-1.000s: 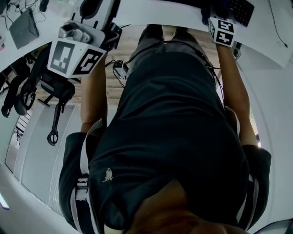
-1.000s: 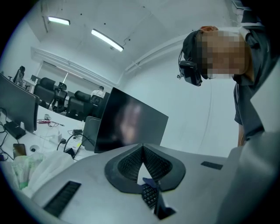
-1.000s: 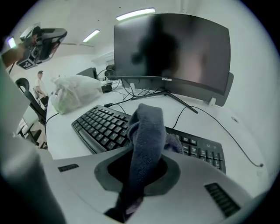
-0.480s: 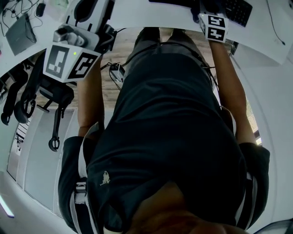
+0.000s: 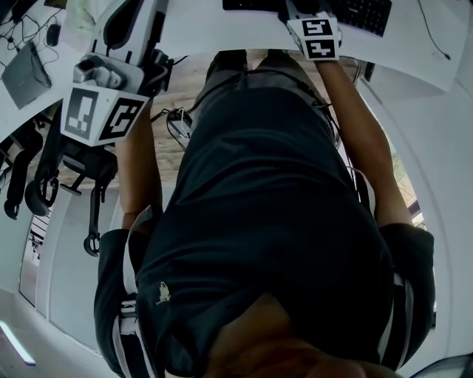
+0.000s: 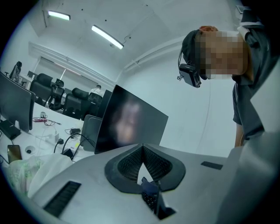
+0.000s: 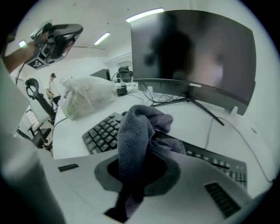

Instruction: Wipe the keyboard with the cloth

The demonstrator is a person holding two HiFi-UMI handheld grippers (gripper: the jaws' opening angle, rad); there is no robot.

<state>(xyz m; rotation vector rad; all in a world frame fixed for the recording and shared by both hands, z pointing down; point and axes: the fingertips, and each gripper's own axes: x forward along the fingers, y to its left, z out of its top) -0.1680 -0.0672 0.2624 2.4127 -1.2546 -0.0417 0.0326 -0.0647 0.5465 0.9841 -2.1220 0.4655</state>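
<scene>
In the right gripper view my right gripper (image 7: 144, 120) is shut on a grey-blue cloth (image 7: 139, 131), which bunches up over the jaws and hides their tips. The cloth hangs just above a black keyboard (image 7: 101, 131) on the white desk (image 7: 188, 120); whether they touch is hidden. In the head view the right gripper's marker cube (image 5: 319, 37) sits at the keyboard (image 5: 358, 11), at the top edge. My left gripper (image 5: 127, 21) is held off to the left, away from the keyboard. In the left gripper view the left gripper (image 6: 142, 147) points upward, jaws closed tip to tip, nothing between them.
A dark curved monitor (image 7: 192, 52) stands behind the keyboard, its stand's legs spread on the desk. A full plastic bag (image 7: 85, 98) lies left of the keyboard. Black office chairs (image 5: 74, 166) stand to my left. A thin cable (image 7: 210, 127) runs across the desk.
The head view has swung, so everything sits further left and higher in frame. The right gripper's cube has slid slightly left along the keyboard. The left gripper stays raised at the left.
</scene>
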